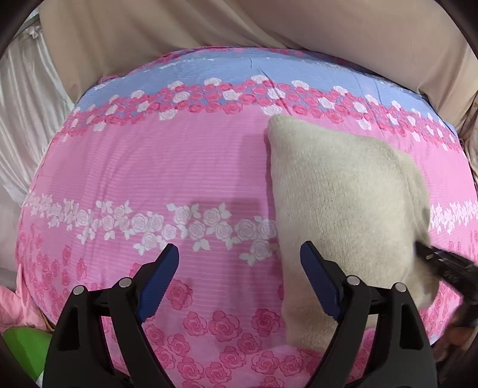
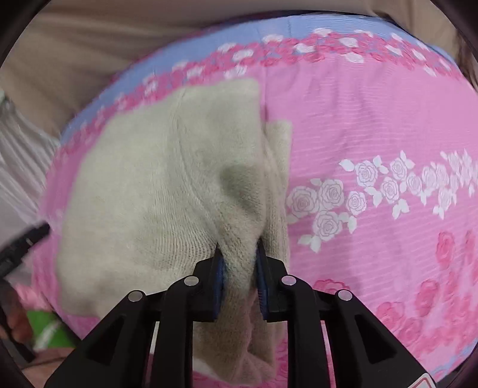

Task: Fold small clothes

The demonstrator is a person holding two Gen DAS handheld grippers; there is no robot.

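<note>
A small cream knitted garment (image 1: pixel 343 206) lies partly folded on a pink and blue rose-print sheet (image 1: pixel 167 167). My left gripper (image 1: pixel 239 259) is open and empty, hovering over the sheet just left of the garment's near edge. My right gripper (image 2: pixel 239 253) is shut on a bunched fold of the cream garment (image 2: pixel 155 185) and lifts that edge a little; it shows as a dark tip (image 1: pixel 442 262) at the garment's right side in the left wrist view. The left gripper (image 2: pixel 27 238) shows blurred at the left edge of the right wrist view.
The rose-print sheet (image 2: pixel 373 125) covers a raised surface. Beige fabric (image 1: pixel 209 27) lies behind it, white satin cloth (image 1: pixel 27 119) at the far left. A pink cloth (image 1: pixel 15 307) and a green object (image 1: pixel 24 346) sit at the near left corner.
</note>
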